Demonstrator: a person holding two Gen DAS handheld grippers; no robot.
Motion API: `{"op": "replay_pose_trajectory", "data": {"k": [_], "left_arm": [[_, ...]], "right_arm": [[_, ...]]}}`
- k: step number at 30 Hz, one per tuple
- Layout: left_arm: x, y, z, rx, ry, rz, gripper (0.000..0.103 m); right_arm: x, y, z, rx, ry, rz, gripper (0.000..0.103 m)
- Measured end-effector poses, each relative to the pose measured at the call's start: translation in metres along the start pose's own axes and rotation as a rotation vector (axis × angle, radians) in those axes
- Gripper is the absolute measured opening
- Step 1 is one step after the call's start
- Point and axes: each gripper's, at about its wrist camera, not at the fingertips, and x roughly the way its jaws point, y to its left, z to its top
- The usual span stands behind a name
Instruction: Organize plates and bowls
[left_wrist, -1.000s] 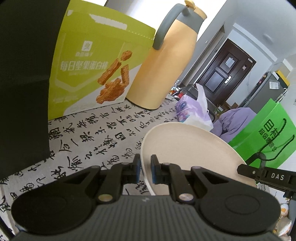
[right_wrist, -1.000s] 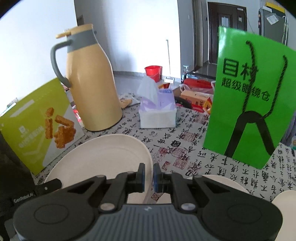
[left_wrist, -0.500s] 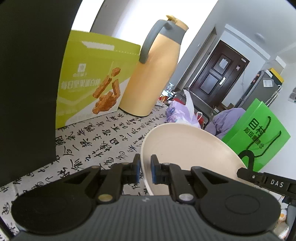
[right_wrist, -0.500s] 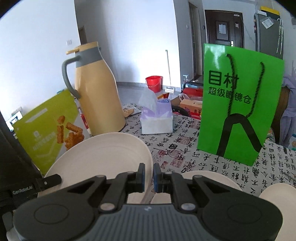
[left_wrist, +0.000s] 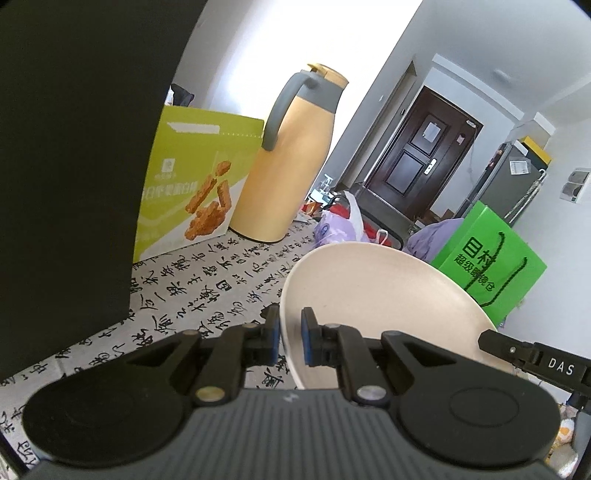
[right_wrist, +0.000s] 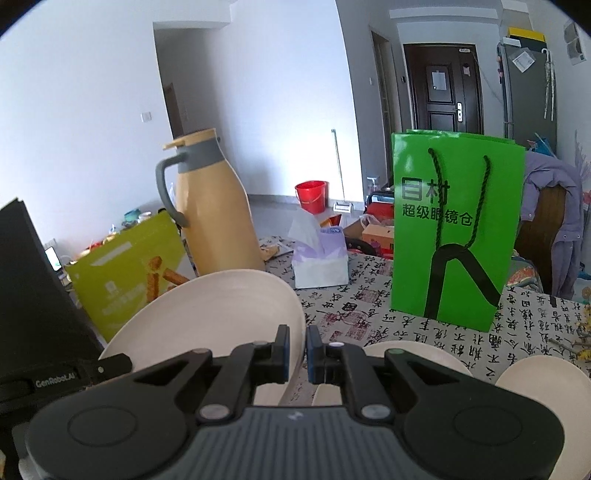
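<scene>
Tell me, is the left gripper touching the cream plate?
Touching. The left wrist view shows the left gripper with both blue pads clamped on the cream plate's rim.

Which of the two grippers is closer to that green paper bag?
Right. The right gripper grips the plate's edge on the side facing the green bag; the left gripper grips the far edge, with the plate between it and the bag.

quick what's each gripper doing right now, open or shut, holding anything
Left gripper: shut on the rim of the cream plate.
Right gripper: shut on the opposite rim of the same plate.
</scene>
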Motion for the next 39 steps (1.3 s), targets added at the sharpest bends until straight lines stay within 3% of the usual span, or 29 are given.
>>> {"op": "replay_pose_trajectory", "data": {"k": [39], "left_arm": [[-0.101, -0.018, -0.025, 0.082, -0.069, -0.052, 0.011]], "right_arm": [[-0.114, 0.008, -0.041, 0.03, -0.136, 0.003, 0.009]]}}
